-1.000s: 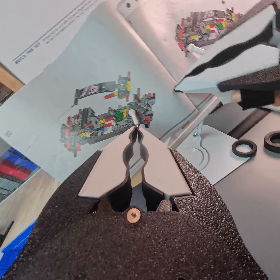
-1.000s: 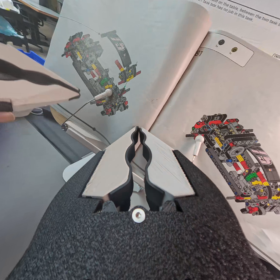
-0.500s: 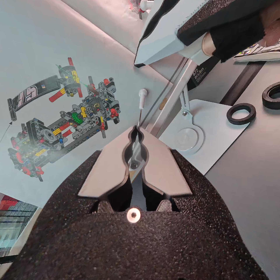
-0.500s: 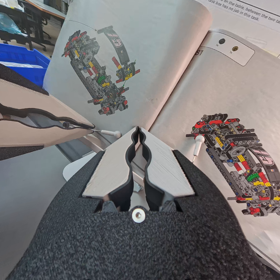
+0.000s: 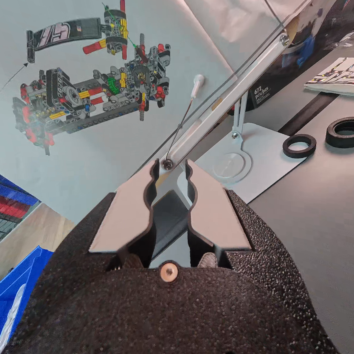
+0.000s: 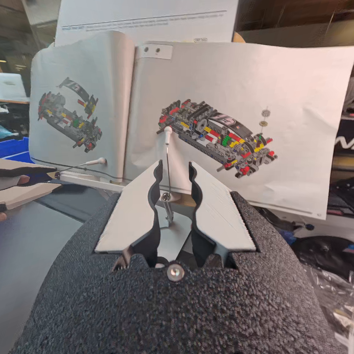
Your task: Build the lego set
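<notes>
**Manual on stand, both claws empty – no bricks in reach**

Step in hand, my read: checking the build page w/ the instruction booklet (image 6: 220, 80) propped on its white stand (image 5: 228, 99). To do it well: keep both grippers off the paper, don't snag the wire page clips, read the pictured step, then go fetch parts.

Left gripper (image 5: 172, 166): jaws apart, nothing between them; tips just beside the left page clip (image 5: 195, 86) at its spring pivot, low on the left page. Right gripper (image 6: 175, 166): jaws apart, empty; the right page clip (image 6: 168, 134) shows in the gap but sits farther off, on the right page.

Lego itself: no loose pieces or model visible. Two black rings (image 5: 298, 145) lie on the grey tabletop, right of the stand base. Blue bin (image 5: 17, 277) far left.
</notes>
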Demonstrator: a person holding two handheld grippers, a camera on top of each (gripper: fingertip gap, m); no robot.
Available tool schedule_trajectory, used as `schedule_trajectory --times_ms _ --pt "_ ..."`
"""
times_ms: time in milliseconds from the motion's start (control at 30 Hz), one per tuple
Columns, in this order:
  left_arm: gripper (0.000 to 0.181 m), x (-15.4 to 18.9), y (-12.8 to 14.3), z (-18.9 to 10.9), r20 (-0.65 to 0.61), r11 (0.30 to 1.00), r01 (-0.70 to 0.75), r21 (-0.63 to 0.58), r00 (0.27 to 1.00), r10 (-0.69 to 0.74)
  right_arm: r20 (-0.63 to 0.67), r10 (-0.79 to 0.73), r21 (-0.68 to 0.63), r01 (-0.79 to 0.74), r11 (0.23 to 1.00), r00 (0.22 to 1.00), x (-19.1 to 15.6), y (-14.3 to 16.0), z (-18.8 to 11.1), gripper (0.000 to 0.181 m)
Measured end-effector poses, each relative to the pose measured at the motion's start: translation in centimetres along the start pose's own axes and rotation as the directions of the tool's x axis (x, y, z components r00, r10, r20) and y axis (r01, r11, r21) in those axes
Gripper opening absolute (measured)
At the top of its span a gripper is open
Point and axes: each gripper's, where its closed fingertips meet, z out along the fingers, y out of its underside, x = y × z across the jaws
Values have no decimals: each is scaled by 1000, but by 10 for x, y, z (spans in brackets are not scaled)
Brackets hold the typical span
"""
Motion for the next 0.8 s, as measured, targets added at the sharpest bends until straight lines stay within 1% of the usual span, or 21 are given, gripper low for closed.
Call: schedule_trajectory --times_ms 33,100,167,267,333,367,433,500,533,600,667,733,800 --pt "23 -4 5 3 11 1000 12 -15 1000 -12 -13 62 -10 -62 998 998 8 8 -5 25" --pt "24 -8 9 7 -18 997 80 -4 997 -80 -33 136 -26 -137 990 990 17 21 -15 25" --pt "24 -10 9 10 -51 989 146 14 988 -145 -50 165 -39 -167 985 985 17 29 -26 25" --pt "22 -17 17 16 -61 981 193 -9 979 -193 -36 210 -72 -212 975 977 0 33 -43 25" --pt "9 -29 27 20 -39 968 245 -54 968 -248 -3 205 -84 -204 975 979 -18 28 -57 27" --pt "12 -31 28 19 -45 964 257 -67 965 -260 14 187 -83 -185 979 982 -27 23 -65 27" --pt "18 -33 26 15 -45 972 223 -71 973 -227 41 147 -70 -144 987 988 -40 11 -82 27" --pt "31 -27 22 9 -79 972 224 -71 970 -230 81 121 -66 -116 991 989 -51 0 -100 27" --pt "33 -25 17 4 -91 971 234 -57 967 -239 99 105 -60 -99 993 990 -55 -5 -110 27" --pt "34 -20 0 -14 -106 974 227 17 969 -224 131 67 -40 -63 997 989 -60 -19 -135 26" --pt "37 -9 -20 -36 -148 963 247 103 962 -231 131 8 -11 -7 1000 991 -55 -32 -163 26" --pt "40 14 -40 -64 -245 940 292 175 938 -245 90 -72 17 71 997 993 -40 -44 -195 26" --pt "44 48 -50 -91 -364 927 319 197 902 -233 15 -155 16 155 988 988 -15 -50 -228 25"
